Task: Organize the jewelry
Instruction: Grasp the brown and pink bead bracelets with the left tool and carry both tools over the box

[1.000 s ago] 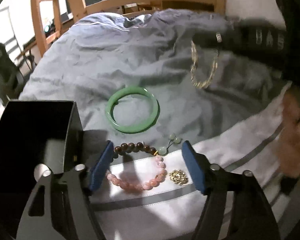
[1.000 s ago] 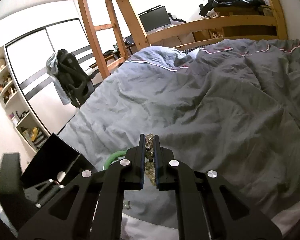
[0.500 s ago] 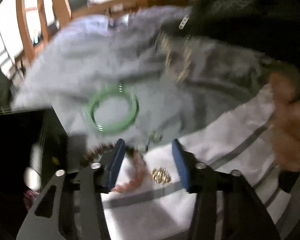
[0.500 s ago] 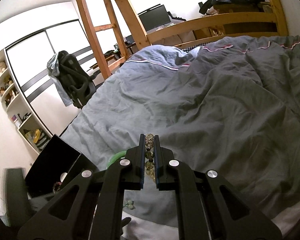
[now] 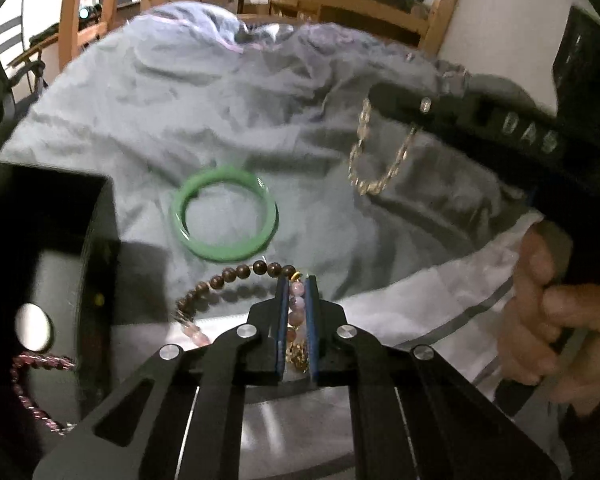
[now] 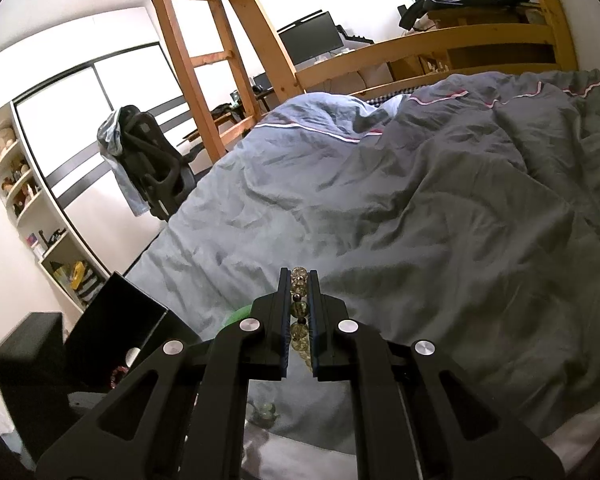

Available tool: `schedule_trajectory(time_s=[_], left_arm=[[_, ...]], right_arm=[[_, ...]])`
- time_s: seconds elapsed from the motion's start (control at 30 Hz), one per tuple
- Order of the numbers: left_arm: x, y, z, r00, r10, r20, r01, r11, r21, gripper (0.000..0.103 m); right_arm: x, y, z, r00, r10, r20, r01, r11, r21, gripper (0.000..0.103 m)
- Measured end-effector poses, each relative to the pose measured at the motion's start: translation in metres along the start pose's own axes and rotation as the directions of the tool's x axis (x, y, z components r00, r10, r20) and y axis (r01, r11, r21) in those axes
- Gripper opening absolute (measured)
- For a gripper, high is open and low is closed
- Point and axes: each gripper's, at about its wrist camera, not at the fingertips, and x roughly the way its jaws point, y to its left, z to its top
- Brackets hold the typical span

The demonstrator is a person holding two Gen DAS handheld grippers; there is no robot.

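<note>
My left gripper (image 5: 298,280) is shut on a pink and brown bead bracelet (image 5: 236,274) that lies at the near edge of the grey duvet (image 5: 228,112). A green jade bangle (image 5: 224,213) lies just beyond it. A gold ornament (image 5: 298,354) shows between the fingers lower down. My right gripper (image 6: 299,274) is shut on a yellowish crystal bead bracelet (image 6: 300,308). In the left wrist view that bracelet (image 5: 374,152) hangs from the right gripper above the duvet. An open black box (image 5: 40,280) stands at the left with a purple bead strand (image 5: 28,384) inside.
The bed's wooden frame and ladder (image 6: 204,60) rise at the back. A black chair (image 6: 148,168) with clothes and white shelves (image 6: 24,200) stand left of the bed. The black box also shows in the right wrist view (image 6: 112,328). A small green earring (image 6: 264,408) lies below the right gripper.
My left gripper has gone from open around the pink and brown bracelet to shut on it. The right gripper has stayed shut on the crystal bracelet, held above the duvet.
</note>
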Motion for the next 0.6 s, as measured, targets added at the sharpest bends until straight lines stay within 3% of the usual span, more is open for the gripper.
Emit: schedule_trajectory(time_s=[0.27,0.6], left_arm=[[-0.04,0.009,0.011,0.995,0.008,0.095,-0.005,1.0,-0.029,0.008],[-0.095,0.022,0.015,0.976,0.12,0.183,-0.12,0.993,-0.014,0.008]], right_arm=[[-0.008,0.009,0.004,0.998,0.066,0.009,-0.066,0.998,-0.005,0.008],[-0.018,0.053,0.003,0.974,0.225,0.0,-0.224,0.968,-0.116,0.008]])
